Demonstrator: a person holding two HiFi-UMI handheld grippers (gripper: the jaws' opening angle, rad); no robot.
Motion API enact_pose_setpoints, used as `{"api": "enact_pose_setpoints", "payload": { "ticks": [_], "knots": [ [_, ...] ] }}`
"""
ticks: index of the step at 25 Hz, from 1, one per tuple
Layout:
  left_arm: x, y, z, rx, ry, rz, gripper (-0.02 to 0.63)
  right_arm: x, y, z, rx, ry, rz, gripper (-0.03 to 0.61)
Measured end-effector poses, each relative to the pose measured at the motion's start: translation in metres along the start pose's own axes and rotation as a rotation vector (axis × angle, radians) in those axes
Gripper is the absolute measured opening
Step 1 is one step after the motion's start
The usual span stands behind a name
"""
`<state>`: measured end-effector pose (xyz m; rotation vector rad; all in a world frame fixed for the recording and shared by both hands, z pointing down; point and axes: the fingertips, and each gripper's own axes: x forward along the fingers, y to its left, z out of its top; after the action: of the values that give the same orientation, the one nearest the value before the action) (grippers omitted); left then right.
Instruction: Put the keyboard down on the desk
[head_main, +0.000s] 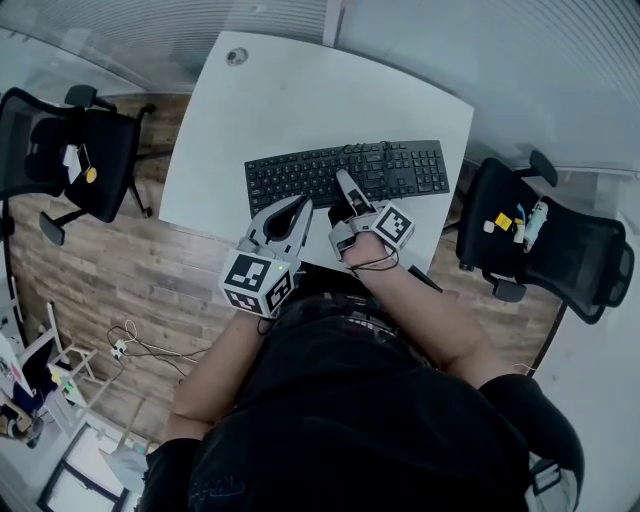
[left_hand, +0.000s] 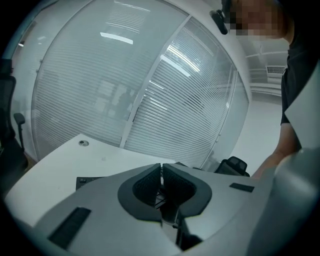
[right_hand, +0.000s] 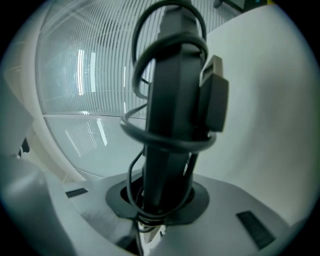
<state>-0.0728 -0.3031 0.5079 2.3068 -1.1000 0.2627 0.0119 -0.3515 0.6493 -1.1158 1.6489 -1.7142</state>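
Desk (head_main: 215, 150) | kbd (head_main: 400, 170) long axis L-R, numpad R | R gripper (head_main: 344, 184) clamps it

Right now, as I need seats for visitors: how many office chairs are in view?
2. One office chair stands left of the desk, the other right of it. More may lie outside the frame.

White desk (head_main: 300, 100), round grommet (head_main: 236, 57) at far corner, keyboard (head_main: 345, 173) across near half

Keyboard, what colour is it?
The keyboard is black; the head view shows it best.
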Motion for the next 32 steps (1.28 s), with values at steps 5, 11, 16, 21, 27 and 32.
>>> {"api": "enact_pose_setpoints", "payload": {
  "ticks": [5, 11, 16, 21, 27, 32],
  "knots": [
    [0.009, 0.002, -0.012, -0.019, 0.028, 0.001, 0.029, 0.004, -0.019, 0.003, 0.029, -0.014, -0.011, 0.083],
    [0.013, 0.002, -0.019, -0.020, 0.050, 0.000, 0.028, 0.005, -0.041, 0.002, 0.039, -0.017, -0.038, 0.083],
    [0.014, 0.001, -0.025, -0.022, 0.063, 0.005, 0.029, 0.003, -0.059, 0.001, 0.036, -0.018, -0.078, 0.084],
    [0.014, -0.001, -0.030, -0.028, 0.072, 0.005, 0.028, 0.002, -0.069, 0.000, 0.051, -0.023, -0.099, 0.083],
    [0.016, -0.004, -0.032, -0.028, 0.078, 0.002, 0.028, 0.002, -0.075, 0.002, 0.054, -0.026, -0.116, 0.083],
    [0.018, 0.000, -0.033, -0.033, 0.085, 0.004, 0.029, 0.003, -0.083, 0.003, 0.050, -0.023, -0.132, 0.083]
  ]
}}
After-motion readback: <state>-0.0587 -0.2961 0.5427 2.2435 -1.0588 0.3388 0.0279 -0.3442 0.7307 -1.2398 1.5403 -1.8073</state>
